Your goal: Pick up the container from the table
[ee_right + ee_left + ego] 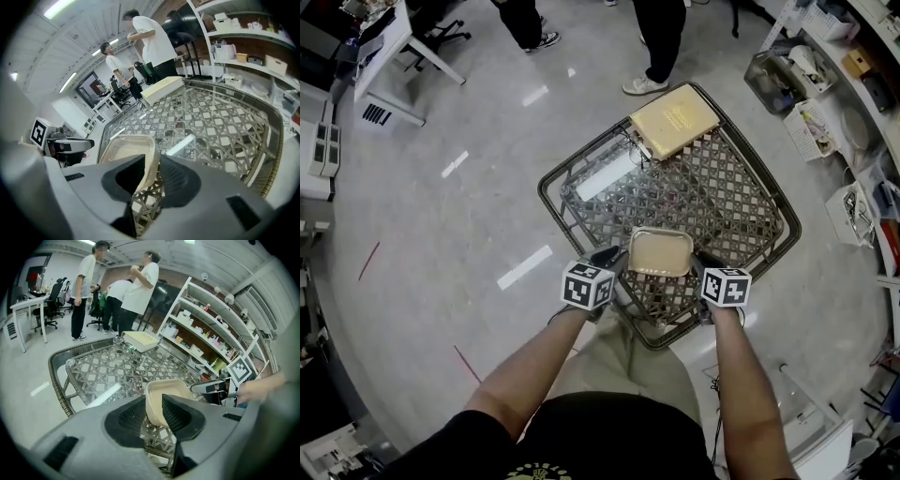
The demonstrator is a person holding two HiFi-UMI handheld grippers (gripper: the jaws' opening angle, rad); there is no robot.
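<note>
Table [741,202] is wicker lattice, tan container [659,251] sitting at its near edge. Left gripper [609,257] and right gripper [705,264] straddle opposite rims, jaws apart, not pinching yet. Looks like the grasp step, so next: squeeze both evenly, lift level.

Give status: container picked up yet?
Done: left hand-held gripper and right hand-held gripper flank the container, each with its rim between open jaws. In hand: nothing gripped; container rests on the table. Remaining: close both, lift.
</note>
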